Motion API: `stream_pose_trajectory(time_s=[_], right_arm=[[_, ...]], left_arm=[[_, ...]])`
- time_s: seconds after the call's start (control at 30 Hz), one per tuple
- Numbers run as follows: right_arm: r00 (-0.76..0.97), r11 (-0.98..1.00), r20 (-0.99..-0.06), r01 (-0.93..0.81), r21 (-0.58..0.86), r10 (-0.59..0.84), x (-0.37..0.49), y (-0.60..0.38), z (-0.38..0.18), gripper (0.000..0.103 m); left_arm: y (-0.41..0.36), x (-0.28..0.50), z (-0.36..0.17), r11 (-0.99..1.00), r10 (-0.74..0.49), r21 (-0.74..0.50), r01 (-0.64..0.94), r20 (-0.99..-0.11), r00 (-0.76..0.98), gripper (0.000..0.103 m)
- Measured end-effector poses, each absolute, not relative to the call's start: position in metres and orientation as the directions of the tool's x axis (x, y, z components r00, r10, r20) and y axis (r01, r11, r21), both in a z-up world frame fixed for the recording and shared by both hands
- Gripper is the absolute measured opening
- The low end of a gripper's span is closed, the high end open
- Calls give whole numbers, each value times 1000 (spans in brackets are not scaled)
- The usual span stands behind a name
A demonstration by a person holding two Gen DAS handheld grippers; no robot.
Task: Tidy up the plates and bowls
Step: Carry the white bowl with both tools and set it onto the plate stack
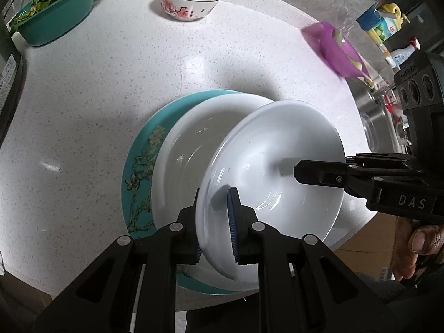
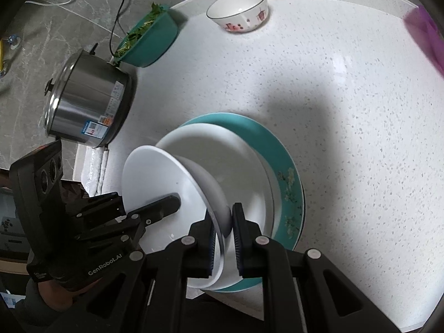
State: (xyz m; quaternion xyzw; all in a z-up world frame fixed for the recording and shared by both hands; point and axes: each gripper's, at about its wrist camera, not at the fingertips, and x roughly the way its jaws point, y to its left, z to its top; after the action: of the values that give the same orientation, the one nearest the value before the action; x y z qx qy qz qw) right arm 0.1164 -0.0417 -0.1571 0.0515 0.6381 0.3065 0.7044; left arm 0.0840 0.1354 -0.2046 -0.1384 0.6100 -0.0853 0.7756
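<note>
**Two grips on one tilted dish, hanging over the stack**

Blue-ribbed pads of the left gripper (image 1: 215,217) pinch the near rim of a white deep plate (image 1: 277,172), one finger inside the dish, the other outside. On the opposite rim the right gripper (image 2: 223,231) is clamped the same way, so both hands carry the one dish. It hangs tilted just above a second white plate (image 1: 188,149), which rests on a teal floral plate (image 1: 138,172) at the near edge of the speckled counter (image 1: 97,97).

Risks, as I judge them: each grip is a narrow pinch on a smooth glazed rim — if the hands drift apart or twist unevenly, the dish could slip out and strike the plate below. Set down askew, it may not nest and could rock or chip. With the stack so near the counter edge, a sideways shove might push it off.

Readable writing: "DAS" on the right gripper's body in the left view, "GenRobot.AI" on the left gripper's in the right view. A steel pot (image 2: 88,102) carries labels too small to read. A floral bowl (image 1: 190,0) waits at the far side.
</note>
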Motion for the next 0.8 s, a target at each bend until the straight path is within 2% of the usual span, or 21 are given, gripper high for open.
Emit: stream_pose_trajectory(time_s=[0.57,0.67,0.73,0.8], right_arm=[[33,817,-907,-450,361,419,114,-26,-171,11],[38,816,-917,-470,335,398,110,-21,-173,11],[44,816,-919,-476,326,393,109,-20,-173,10],[43,818,-921,-477,321,386,109,-20,-174,8]], left_arm=[[131,93,-212,965,-229,-255,-55,-928,295,15],[132,89,-210,967,-222,-251,-51,-919,325,22],[133,87,-206,963,-230,-263,-52,-910,345,31],[134,86,-205,956,-252,-289,-55,-900,355,37]])
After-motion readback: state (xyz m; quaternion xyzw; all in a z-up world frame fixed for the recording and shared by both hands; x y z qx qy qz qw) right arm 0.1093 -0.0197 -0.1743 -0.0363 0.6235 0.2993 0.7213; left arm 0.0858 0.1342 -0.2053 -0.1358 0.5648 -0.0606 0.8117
